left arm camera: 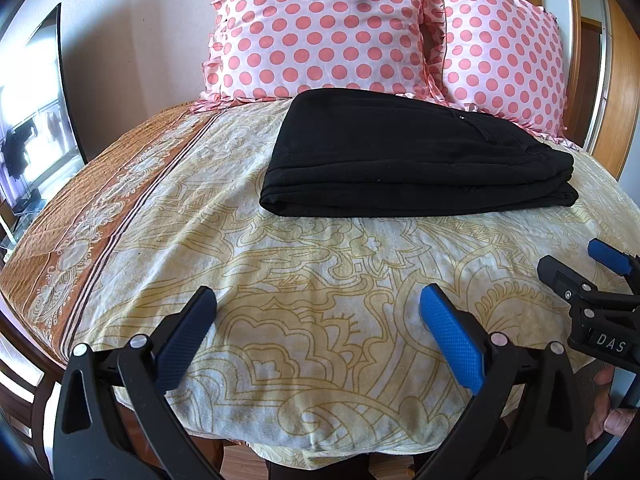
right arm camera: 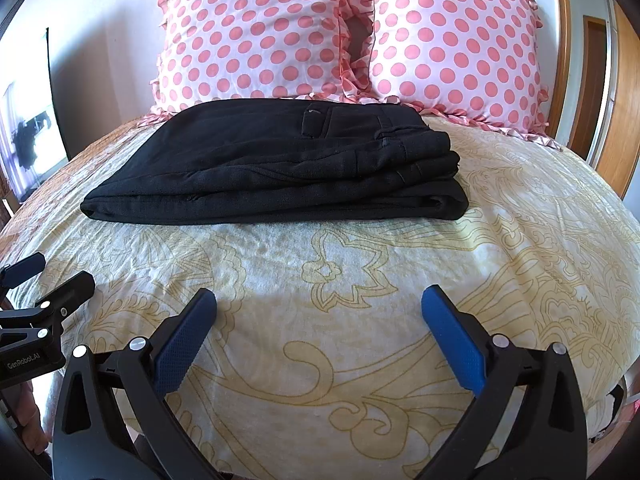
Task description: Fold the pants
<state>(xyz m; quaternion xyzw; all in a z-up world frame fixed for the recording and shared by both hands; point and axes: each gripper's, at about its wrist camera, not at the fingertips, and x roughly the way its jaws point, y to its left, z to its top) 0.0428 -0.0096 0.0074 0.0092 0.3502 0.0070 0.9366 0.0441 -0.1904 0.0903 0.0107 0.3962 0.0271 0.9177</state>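
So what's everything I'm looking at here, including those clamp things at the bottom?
pants: one, black, folded into a stack, lying on the bedspread in front of the pillows
pillows: two, pink with darker pink dots and frills, upright side by side at the head of the bed
bedspread: one, cream with yellow floral lines and an orange-brown border on the left, covering the bed
screen: one, dark frame with bright reflections, by the wall on the left
left tongs: one, black with blue pads, open, above the bedspread, empty
right tongs: one, black with blue pads, open, empty
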